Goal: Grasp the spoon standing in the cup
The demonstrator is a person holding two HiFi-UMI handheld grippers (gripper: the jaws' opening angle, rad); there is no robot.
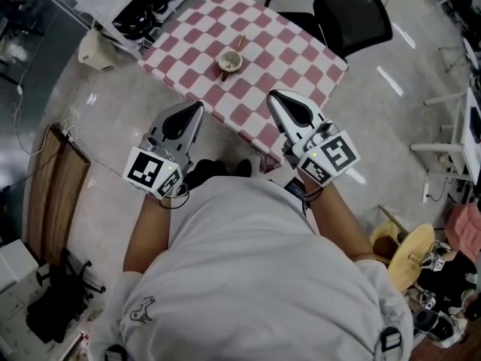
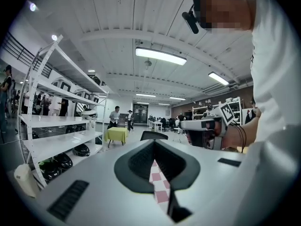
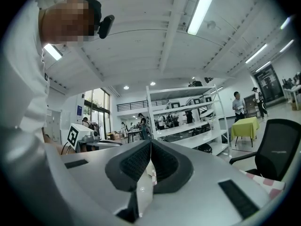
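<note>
Okay, the spoon (image 1: 241, 45) stands in the cup (image 1: 230, 63) near the middle of the checkered tabletop (image 1: 301, 59), its handle leaning toward the far right. It lies straight ahead of me, between my two grippers and well beyond both. My right gripper (image 1: 273, 95) is on the handle's side, and my left gripper (image 1: 198, 106) looks about as far off. Both have jaws pressed together, holding nothing. Nothing on the cloth blocks the reach; a black chair (image 1: 353, 13) stands past the far edge.

Grey grippers (image 1: 198, 107) (image 1: 273, 95), white T-shirt (image 1: 248, 277)
</note>
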